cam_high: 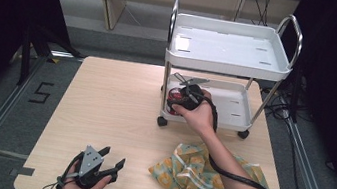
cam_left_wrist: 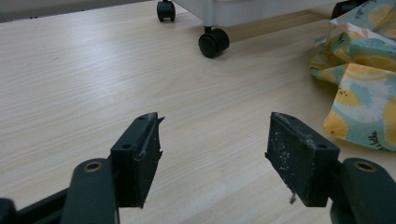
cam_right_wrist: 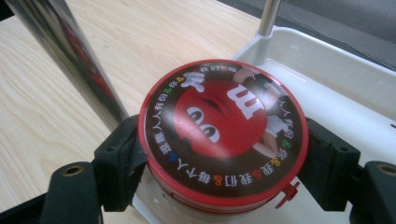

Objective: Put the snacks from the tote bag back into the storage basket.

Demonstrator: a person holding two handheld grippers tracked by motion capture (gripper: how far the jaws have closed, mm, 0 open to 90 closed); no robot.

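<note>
Right gripper [cam_right_wrist: 224, 154] pinches a red tin [cam_right_wrist: 224, 135] beside the cart post [cam_right_wrist: 70, 60]; left gripper [cam_left_wrist: 215, 158] jaws spread.

Red round tin [cam_right_wrist: 224, 135], dark lid ring with multicoloured characters, red cartoon face in centre. Black jaw pads both sides. White cart [cam_high: 229, 48], chrome posts, black castors. Near right: cloth [cam_high: 195, 174], teal and yellow citrus print. Pale woodgrain table [cam_high: 114, 106].

1. Even overhead light falls on the table [cam_high: 120, 102]; the surroundings lie dark.
2. The cart [cam_high: 229, 48] top tray glares bright white.
3. The tin [cam_right_wrist: 224, 130] lid is sharp, with sheen on the chrome post [cam_right_wrist: 70, 56].
4. The high view is soft and low in detail.
</note>
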